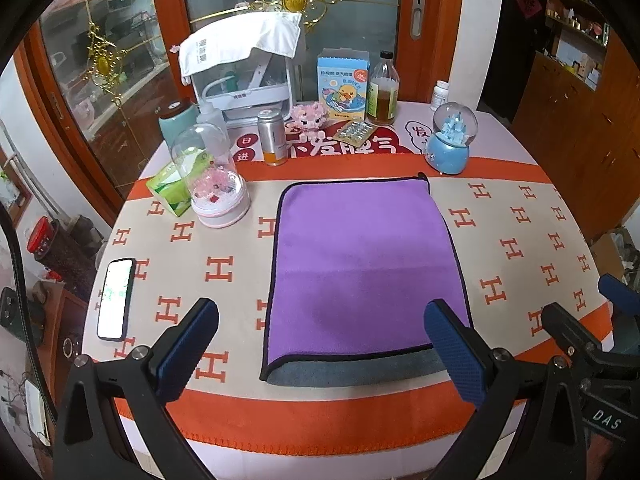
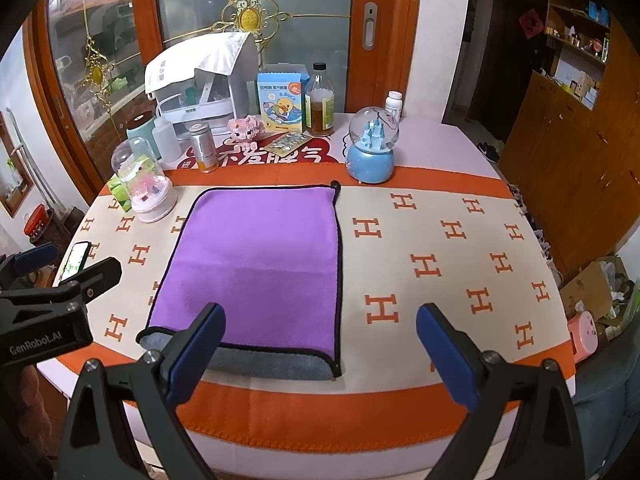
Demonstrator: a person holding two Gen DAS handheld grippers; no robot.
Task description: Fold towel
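A purple towel (image 1: 360, 264) with black trim lies flat on the table, folded once, with a strip of its grey underside (image 1: 360, 372) showing along the near edge. It also shows in the right wrist view (image 2: 260, 264). My left gripper (image 1: 320, 340) is open and empty, hovering above the towel's near edge. My right gripper (image 2: 320, 340) is open and empty, near the towel's near right corner (image 2: 336, 368). The right gripper shows at the right edge of the left wrist view (image 1: 592, 320), and the left gripper at the left edge of the right wrist view (image 2: 64, 276).
The table wears a beige and orange cloth (image 1: 520, 248) with H marks. A phone (image 1: 116, 300) lies at the left. Glass domes (image 1: 216, 184), a can (image 1: 272, 136), a blue snow globe (image 1: 452, 140), a bottle (image 1: 384, 92) and boxes stand behind the towel.
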